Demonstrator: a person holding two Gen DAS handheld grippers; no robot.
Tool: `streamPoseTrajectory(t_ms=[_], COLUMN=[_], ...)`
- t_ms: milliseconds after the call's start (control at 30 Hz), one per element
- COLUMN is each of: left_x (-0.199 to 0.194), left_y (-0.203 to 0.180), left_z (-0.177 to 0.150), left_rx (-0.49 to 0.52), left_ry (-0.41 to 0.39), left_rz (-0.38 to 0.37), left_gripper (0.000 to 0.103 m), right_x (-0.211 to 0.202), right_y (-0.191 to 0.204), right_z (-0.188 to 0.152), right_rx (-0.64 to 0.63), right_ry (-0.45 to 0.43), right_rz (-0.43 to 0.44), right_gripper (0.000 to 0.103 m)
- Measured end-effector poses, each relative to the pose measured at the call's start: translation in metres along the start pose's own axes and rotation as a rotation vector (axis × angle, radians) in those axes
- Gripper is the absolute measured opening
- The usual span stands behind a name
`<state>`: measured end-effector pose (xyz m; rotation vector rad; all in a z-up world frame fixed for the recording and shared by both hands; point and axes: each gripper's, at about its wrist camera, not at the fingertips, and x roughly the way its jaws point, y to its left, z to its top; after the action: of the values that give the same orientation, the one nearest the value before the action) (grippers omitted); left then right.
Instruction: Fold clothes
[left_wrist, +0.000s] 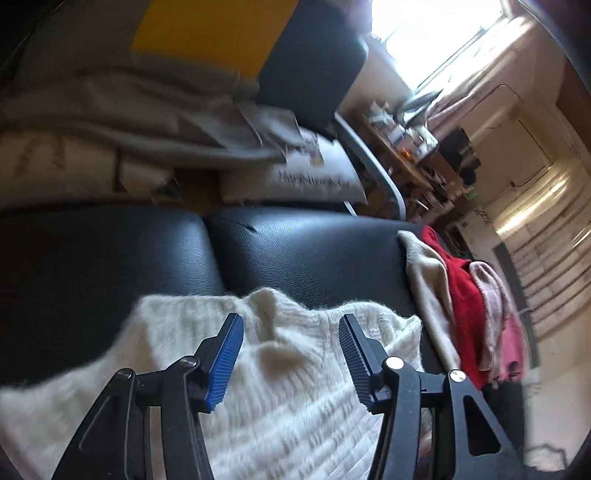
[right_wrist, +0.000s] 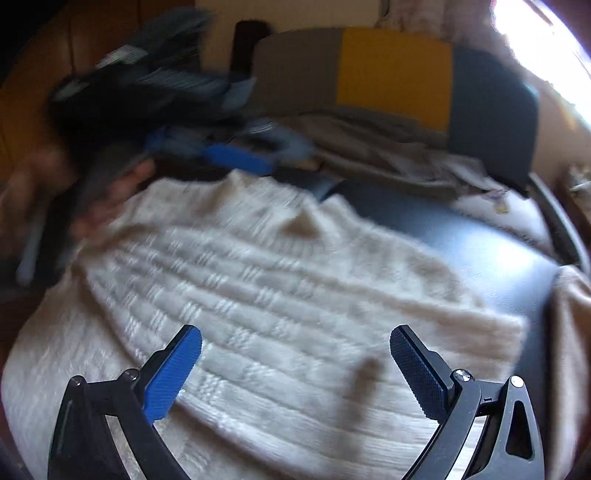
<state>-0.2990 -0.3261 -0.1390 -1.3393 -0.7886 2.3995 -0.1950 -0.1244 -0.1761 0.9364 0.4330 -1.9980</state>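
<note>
A cream cable-knit sweater (left_wrist: 280, 373) lies spread on a black leather seat (left_wrist: 303, 251). My left gripper (left_wrist: 291, 325) hovers just above its rumpled far edge, open, with nothing between its blue pads. In the right wrist view the same sweater (right_wrist: 280, 295) fills the middle, and my right gripper (right_wrist: 295, 339) stands wide open over its near part, holding nothing. The left gripper (right_wrist: 236, 157) shows there too, blurred, above the sweater's far left edge, with a person's hand (right_wrist: 110, 199) behind it.
A heap of other clothes, beige (left_wrist: 428, 280), red (left_wrist: 461, 295) and pink (left_wrist: 491, 295), hangs over the seat's right end. Behind the seat lie grey fabric (left_wrist: 147, 110), a lettered pillow (left_wrist: 310, 181) and a grey-yellow-dark cushion (right_wrist: 395, 74). A cluttered shelf (left_wrist: 413, 147) stands far right.
</note>
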Motion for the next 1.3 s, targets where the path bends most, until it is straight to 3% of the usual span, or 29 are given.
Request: streamPoseTrajectory(t_ms=[67,200,300,400,600,900,1067,1167,1300], left_x=[0.013,0.036,0.050,0.058,0.023,-0.033,-0.114,-0.180,-0.275], left_y=[0.001,-0.004,-0.011,-0.011,-0.002,0.012,0.032,0.062,0.110], left_z=[0.005,0.010,0.012,0.018,0.010,-0.005,-0.097,-0.182,-0.306], left_rx=[0.010,0.059,0.082,0.023,-0.031,-0.101,-0.205,-0.354,-0.603], left_ry=[0.049,0.157,0.187,0.126,-0.008,-0.200,-0.303,-0.414,-0.586], left_rz=[-0.043,-0.084,-0.112,-0.149,-0.051,0.109,0.092,0.086,0.178], left_gripper=[0.055,0.049,0.046,0.040,0.031,0.047,0.051,0.056,0.061], right_x=[0.007,0.003,0.002,0.003,0.004,0.002,0.002,0.002,0.003], right_y=[0.000,-0.011,-0.009,-0.003,0.006,0.007,0.008,0.007,0.006], right_z=[-0.005,-0.007,-0.008,-0.009,-0.010,-0.011,-0.012,-0.011,-0.010], right_rx=[0.011,0.068,0.065,0.046,0.014,0.009,0.007,0.005,-0.001], right_ry=[0.020,-0.018,-0.020,-0.013,-0.001,0.004,0.007,0.008,0.014], right_rz=[-0.004,0.072,0.062,0.031,-0.020,-0.029,-0.034,-0.036,-0.047], right_gripper=[0.103,0.103,0.103,0.103,0.103,0.103,0.103,0.103,0.103])
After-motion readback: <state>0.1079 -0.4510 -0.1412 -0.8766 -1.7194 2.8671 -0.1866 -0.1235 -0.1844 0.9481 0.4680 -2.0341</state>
